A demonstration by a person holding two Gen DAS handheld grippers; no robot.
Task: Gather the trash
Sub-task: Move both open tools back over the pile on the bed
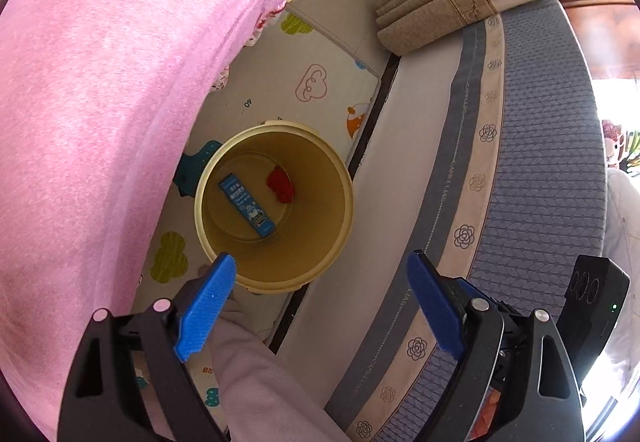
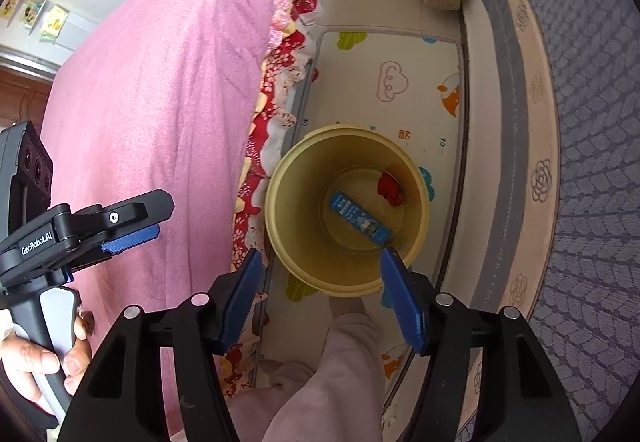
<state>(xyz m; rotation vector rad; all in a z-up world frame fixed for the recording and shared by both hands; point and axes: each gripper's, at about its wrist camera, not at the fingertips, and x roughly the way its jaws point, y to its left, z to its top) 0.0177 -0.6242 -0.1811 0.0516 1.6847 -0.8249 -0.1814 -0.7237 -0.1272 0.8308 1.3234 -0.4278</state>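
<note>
Two pieces of trash lie in the bin, and both grippers hang empty above it.

Left wrist view: the left gripper (image 1: 320,274) is spread wide with nothing between its blue fingers, poised over the yellow bin (image 1: 274,207) that stands on the play mat (image 1: 320,89) between the pink blanket (image 1: 104,89) and the grey mattress (image 1: 548,161). Inside, a blue box (image 1: 247,204) lies flat on the bottom, with a red crumpled scrap (image 1: 280,185) just beside it. Right wrist view: the right gripper (image 2: 320,270) is likewise released and carries nothing, above the same bin (image 2: 347,209), box (image 2: 360,218) and scrap (image 2: 390,189). No other loose trash shows on mat or bedding, so I judge the collecting largely done, though the floor beyond is out of sight.
</note>
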